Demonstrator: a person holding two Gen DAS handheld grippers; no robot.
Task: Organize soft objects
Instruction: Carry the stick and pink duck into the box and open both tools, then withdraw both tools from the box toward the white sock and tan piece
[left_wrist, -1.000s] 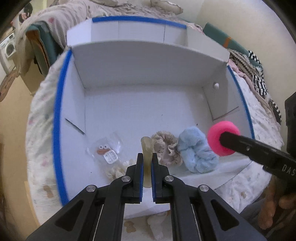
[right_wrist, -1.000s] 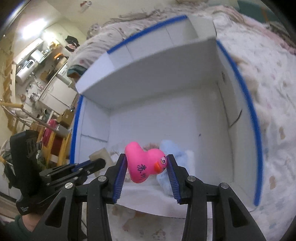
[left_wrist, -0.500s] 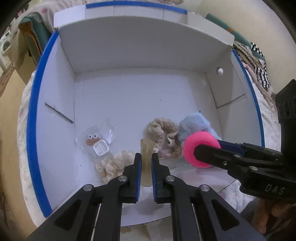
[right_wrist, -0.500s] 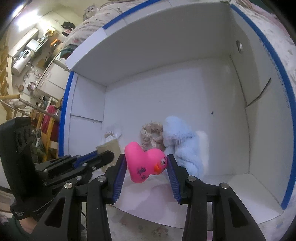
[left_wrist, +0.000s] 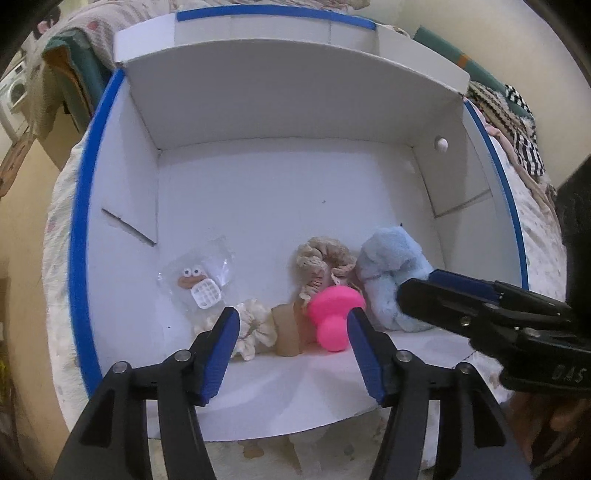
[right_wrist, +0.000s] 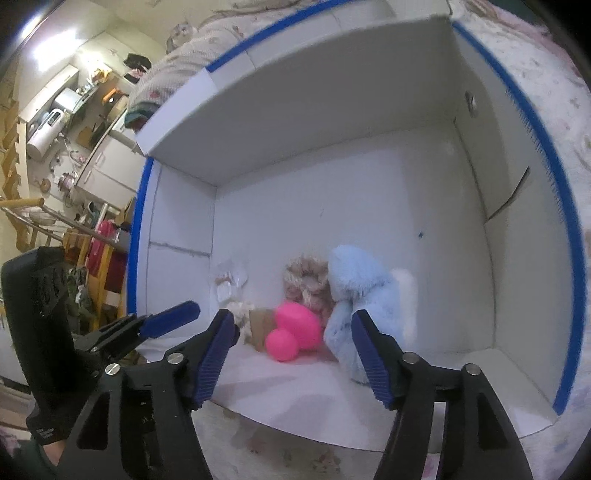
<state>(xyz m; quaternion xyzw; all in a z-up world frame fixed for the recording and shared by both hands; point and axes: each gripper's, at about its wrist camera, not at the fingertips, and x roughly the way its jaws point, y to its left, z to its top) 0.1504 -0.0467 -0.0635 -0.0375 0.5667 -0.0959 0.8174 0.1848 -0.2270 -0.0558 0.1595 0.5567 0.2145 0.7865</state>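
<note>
A white cardboard box (left_wrist: 258, 199) with blue-taped edges lies open. Inside near its front lie a pink rubber duck (left_wrist: 334, 314) (right_wrist: 295, 330), a tan soft block (left_wrist: 286, 330) (right_wrist: 260, 326), a cream scrunchie (left_wrist: 255, 326), a beige scrunchie (left_wrist: 323, 260) (right_wrist: 308, 282), a light blue plush (left_wrist: 393, 271) (right_wrist: 360, 295) and a small bagged toy (left_wrist: 201, 277). My left gripper (left_wrist: 293, 350) is open and empty, just in front of the tan block and duck. My right gripper (right_wrist: 293, 349) is open and empty, just in front of the duck.
The box sits on a bed with a floral cover (left_wrist: 55, 236). Clothes and a striped cloth (left_wrist: 517, 125) lie at the far right. In the right wrist view, a kitchen and shelves (right_wrist: 66, 122) show at the left.
Both grippers have opened. The left one let go of the tan block and the right one let go of the pink duck; both now lie in the box by the scrunchies.
</note>
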